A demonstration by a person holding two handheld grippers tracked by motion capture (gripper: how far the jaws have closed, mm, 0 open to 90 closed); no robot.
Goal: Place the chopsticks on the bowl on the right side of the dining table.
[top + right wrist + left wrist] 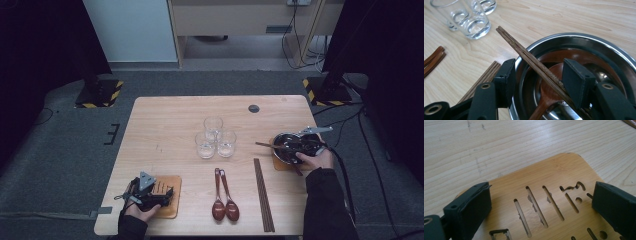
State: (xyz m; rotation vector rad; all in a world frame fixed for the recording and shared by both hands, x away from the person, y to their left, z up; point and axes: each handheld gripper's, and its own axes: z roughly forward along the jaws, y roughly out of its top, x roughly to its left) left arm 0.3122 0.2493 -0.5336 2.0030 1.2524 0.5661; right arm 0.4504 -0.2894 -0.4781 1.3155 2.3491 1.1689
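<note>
The right claw (pixel 536 82) sits over a shiny metal bowl (pixel 584 40). Its two black jaws stand apart, and a pair of dark wooden chopsticks (pixel 524 53) runs between them. The sticks lie close along the right-hand jaw, but I cannot tell if that jaw presses on them. The other jaw is clear of them, down by the bowl's rim. The chopsticks are long, thin and brown with a rough grain. They lean on the rim and poke out toward 10 o'clock. Inside the bowl lies a smooth brown wooden spoon (pixel 549 87).

In the high view the bowl (pixel 290 145) is at 3 o'clock on the counter (pixel 165 125), on a small wooden mat. The right claw (pixel 300 145) is over it.

The left claw (pixel 541 202) is at 7 o'clock on the counter. Its jaws are wide apart and hold nothing. They sit over a flat wooden mat (pixel 554 172) with round corners and long slits cut in it.

Near the front edge lie two dark red spoons (pixel 224 202) side by side. Just to their right is a bundle of brown chopsticks (pixel 263 195), straight and flat.

Farther off, in the middle, three clear glasses (pixel 216 137) stand close together. The counter is pale wood with fine lines.
</note>
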